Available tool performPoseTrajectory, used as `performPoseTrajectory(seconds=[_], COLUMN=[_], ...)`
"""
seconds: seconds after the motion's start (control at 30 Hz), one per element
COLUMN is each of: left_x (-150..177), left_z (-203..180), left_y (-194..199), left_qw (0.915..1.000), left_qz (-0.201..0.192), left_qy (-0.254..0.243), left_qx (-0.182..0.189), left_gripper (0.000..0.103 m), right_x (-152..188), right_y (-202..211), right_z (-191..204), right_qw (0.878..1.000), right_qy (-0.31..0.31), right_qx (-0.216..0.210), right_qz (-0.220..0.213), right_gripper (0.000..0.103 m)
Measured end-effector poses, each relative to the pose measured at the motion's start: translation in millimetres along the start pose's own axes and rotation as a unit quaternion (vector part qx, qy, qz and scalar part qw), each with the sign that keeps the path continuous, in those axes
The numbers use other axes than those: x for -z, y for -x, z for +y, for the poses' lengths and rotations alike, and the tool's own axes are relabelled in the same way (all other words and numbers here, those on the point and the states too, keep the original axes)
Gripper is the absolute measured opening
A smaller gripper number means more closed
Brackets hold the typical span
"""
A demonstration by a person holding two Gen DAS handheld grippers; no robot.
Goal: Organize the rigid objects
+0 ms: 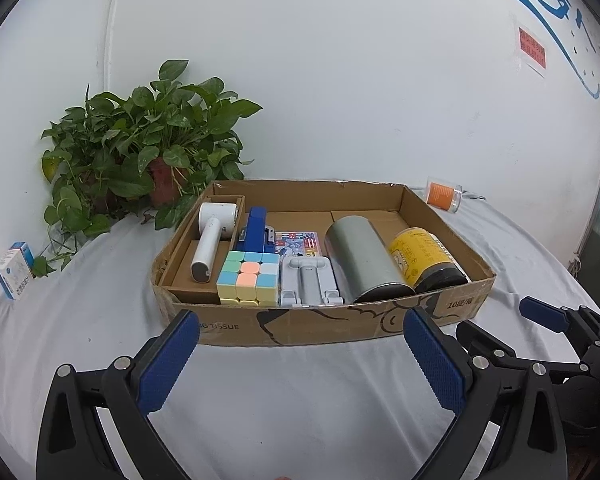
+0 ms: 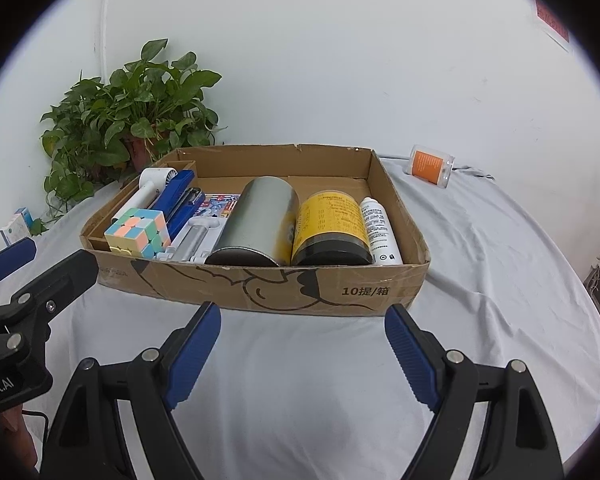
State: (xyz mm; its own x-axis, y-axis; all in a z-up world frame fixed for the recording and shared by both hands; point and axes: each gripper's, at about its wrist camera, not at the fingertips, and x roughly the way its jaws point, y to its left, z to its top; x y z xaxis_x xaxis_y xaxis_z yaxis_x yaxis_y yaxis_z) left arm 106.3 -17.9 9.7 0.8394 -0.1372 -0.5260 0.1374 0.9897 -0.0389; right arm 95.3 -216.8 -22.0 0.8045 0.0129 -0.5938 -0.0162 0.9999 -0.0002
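An open cardboard box (image 1: 360, 322) (image 2: 260, 284) lies on the white-clothed table just beyond both grippers. Inside it are a white hand fan (image 1: 212, 236), a blue stapler (image 1: 256, 230), a pastel cube (image 1: 248, 278), a grey folding stand (image 1: 310, 280), a silver can (image 1: 360, 260) on its side, a yellow jar (image 1: 424, 258) with a black lid and a white bottle (image 2: 378, 228). My left gripper (image 1: 300, 320) is open and empty in front of the box's near wall. My right gripper (image 2: 303, 311) is open and empty beside it.
An orange-labelled clear jar (image 1: 444, 197) (image 2: 430, 166) lies on the cloth behind the box's right corner. A small blue-and-white carton (image 1: 14, 272) stands at the far left. A potted plant (image 1: 148, 148) fills the back left corner against the white wall.
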Motion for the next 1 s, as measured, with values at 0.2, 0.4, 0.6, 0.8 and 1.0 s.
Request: performPoseTrajectory(seconds=[0.2, 0.4, 0.6, 0.8, 1.0], left_x=[1.6, 2.1, 2.7, 4.0, 3.8], left_z=[2.3, 5.6, 8.7, 8.6, 10.2], left_y=[-5.5, -8.9, -14.8, -20.8, -26.6], left_qw=[1.0000, 0.9999, 0.9999, 0.9998, 0.9999], left_qz=[0.004, 0.005, 0.015, 0.019, 0.011], left_qy=[-0.005, -0.005, -0.001, -0.005, -0.008], left_qx=[-0.001, 0.008, 0.002, 0.002, 0.002], left_gripper=[0.102, 0.102, 0.102, 0.102, 0.102], right_x=[-0.2, -0.4, 0.0, -0.3, -1.0], right_y=[-4.1, -6.6, -6.2, -10.2, -15.0], right_z=[0.5, 1.4, 2.6, 3.0, 4.2], right_qw=[1.000, 1.000, 1.000, 1.000, 1.000], right_qy=[0.002, 0.004, 0.005, 0.007, 0.012], right_qx=[0.003, 0.003, 0.005, 0.005, -0.001], right_qz=[0.005, 0.007, 0.007, 0.008, 0.008], right_gripper=[0.084, 0.084, 0.084, 0.084, 0.084])
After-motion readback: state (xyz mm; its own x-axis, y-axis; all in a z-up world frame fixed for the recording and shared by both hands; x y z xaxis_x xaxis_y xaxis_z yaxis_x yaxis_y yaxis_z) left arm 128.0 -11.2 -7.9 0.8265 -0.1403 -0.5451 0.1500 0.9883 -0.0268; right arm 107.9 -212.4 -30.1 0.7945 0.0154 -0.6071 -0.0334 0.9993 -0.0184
